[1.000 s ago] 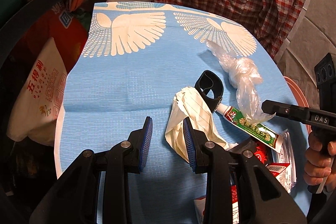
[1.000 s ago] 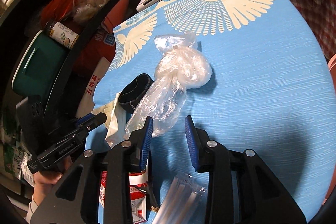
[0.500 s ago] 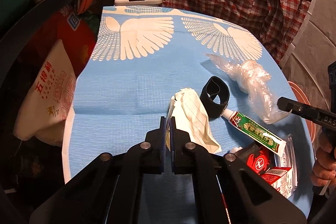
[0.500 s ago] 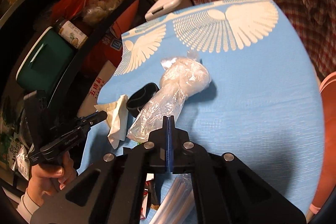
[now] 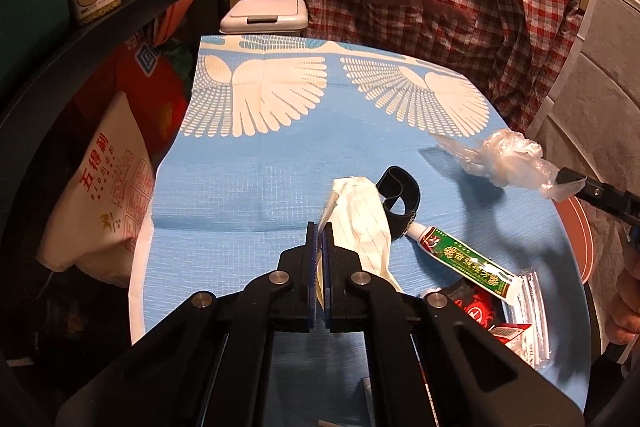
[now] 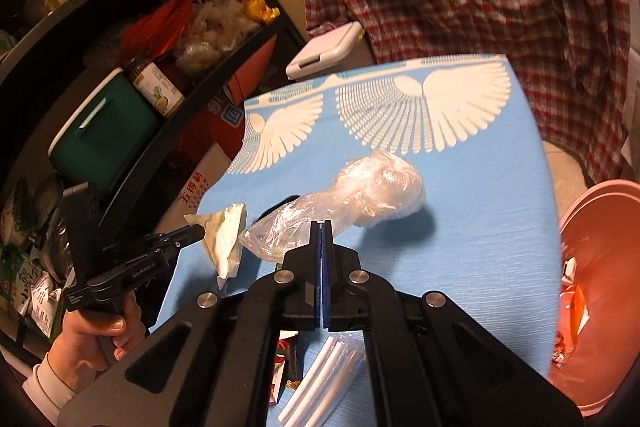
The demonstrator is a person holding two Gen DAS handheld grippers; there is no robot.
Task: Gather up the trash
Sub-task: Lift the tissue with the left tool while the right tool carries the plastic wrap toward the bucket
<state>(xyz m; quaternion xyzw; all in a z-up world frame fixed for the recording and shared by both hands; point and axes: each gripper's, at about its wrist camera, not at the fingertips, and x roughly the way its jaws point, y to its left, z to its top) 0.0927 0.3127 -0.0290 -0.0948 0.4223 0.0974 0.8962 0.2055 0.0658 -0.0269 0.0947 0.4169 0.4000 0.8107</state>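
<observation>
- Hidden or cut off: the left tongs' own frame covers the near edge of the surface [image 5: 248, 163], and the red packets [image 5: 476, 307] and the clear sleeve [image 5: 532, 307] at the near right corner show only in part. In the right wrist view the black loop [image 5: 400, 191] is almost wholly hidden behind the plastic bag [image 6: 372, 199].
- The left tongs [image 5: 319, 231] are pressed together on the near edge of the crumpled white paper [image 5: 362, 219], which hangs between the pads; whether the paper's lower end rests on the cloth cannot be made out.
- The right tongs [image 6: 322, 231] are clamped on the thin tail of the clear plastic bag; the bag's bulky end reaches away from the pads toward the far edge, above its own shadow on the cloth.
- In the left wrist view the right tongs [image 5: 564, 175] come in from the right edge with the bag at their tip.
- A green-and-white tube [image 5: 464, 259] lies flat near the right edge, just beside the paper, its cap touching or nearly touching the black loop.
- Open room: the left and far parts of the blue cloth are bare. A white lidded bin [image 5: 266, 15] stands beyond the far edge, a pink basin [image 6: 600, 287] past the right edge, and a dark shelf rack [image 6: 172, 39] crowds the left edge.
</observation>
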